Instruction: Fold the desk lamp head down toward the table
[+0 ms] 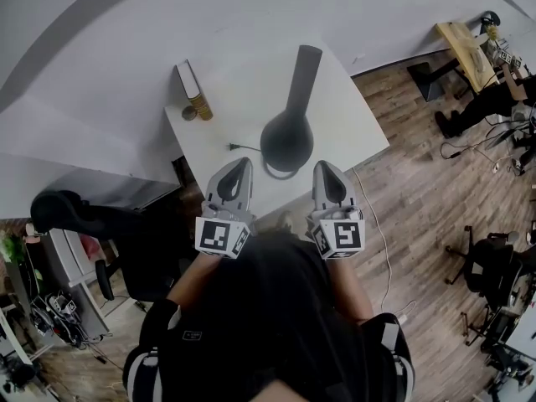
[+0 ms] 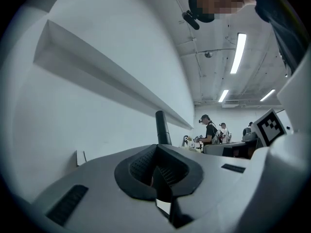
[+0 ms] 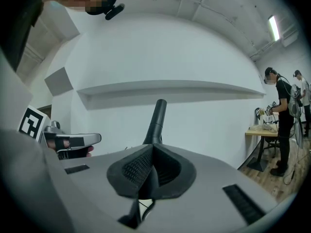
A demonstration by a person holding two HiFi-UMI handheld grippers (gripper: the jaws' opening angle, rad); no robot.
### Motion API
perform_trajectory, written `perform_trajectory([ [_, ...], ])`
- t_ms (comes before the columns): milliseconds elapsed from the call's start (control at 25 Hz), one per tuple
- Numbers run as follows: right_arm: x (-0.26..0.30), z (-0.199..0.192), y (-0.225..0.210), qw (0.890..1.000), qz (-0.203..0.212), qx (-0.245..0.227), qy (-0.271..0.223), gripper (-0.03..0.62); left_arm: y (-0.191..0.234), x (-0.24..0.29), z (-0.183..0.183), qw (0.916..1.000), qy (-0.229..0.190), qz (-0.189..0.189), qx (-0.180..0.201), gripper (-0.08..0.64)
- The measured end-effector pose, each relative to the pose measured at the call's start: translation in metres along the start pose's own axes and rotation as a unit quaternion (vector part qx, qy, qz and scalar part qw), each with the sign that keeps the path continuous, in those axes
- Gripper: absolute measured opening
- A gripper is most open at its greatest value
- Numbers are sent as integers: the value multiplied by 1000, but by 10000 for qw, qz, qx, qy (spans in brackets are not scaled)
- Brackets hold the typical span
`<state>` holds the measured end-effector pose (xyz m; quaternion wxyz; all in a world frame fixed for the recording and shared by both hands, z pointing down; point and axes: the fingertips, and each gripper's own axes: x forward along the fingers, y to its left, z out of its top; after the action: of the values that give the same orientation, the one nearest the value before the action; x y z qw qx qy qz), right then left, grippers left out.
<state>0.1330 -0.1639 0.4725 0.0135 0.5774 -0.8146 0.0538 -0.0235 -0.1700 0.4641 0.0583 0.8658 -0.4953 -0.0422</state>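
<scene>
Lamp (image 1: 289, 132), desk type, dark: round base (image 1: 286, 143) on white table (image 1: 356, 120), near its front edge. A single tapering column (image 1: 303, 74) rises from the base, close to upright in both gripper views. No part is seen bent toward the tabletop. Power cable (image 1: 243, 147) trails left from the base. Box (image 1: 188, 79) and can (image 1: 199, 105) sit at the back left corner, well apart from the lamp

Left gripper (image 1: 241, 164): tongs pressed together, nothing between them. Right gripper (image 1: 325, 167): likewise pressed together and bare. Both point level at the lamp, side by side at the table's near edge, apart from it

Stage, as judged: fits either a head standing in line with its stem and due to come down, or a head lying folded against the stem with both tools held clear. The hinge is too small to read

Handling note: likely a light, top-heavy item. Any push on the upper column wants the base pinned and the cable kept out of the swing
</scene>
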Motion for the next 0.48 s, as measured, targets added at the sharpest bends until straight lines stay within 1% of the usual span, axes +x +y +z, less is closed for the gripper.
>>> perform_trajectory([
  [80, -2, -3, 1, 10000, -10, -6, 29, 13, -1, -3, -4, 10000, 12, 4, 38, 25],
  [240, -5, -7, 3, 9999, -5, -44, 92, 12, -2, -5, -5, 10000, 29, 59, -43, 25],
  [480, -5, -9, 4, 9999, -6, 33, 98, 12, -4, -5, -5, 10000, 17, 20, -23, 25],
])
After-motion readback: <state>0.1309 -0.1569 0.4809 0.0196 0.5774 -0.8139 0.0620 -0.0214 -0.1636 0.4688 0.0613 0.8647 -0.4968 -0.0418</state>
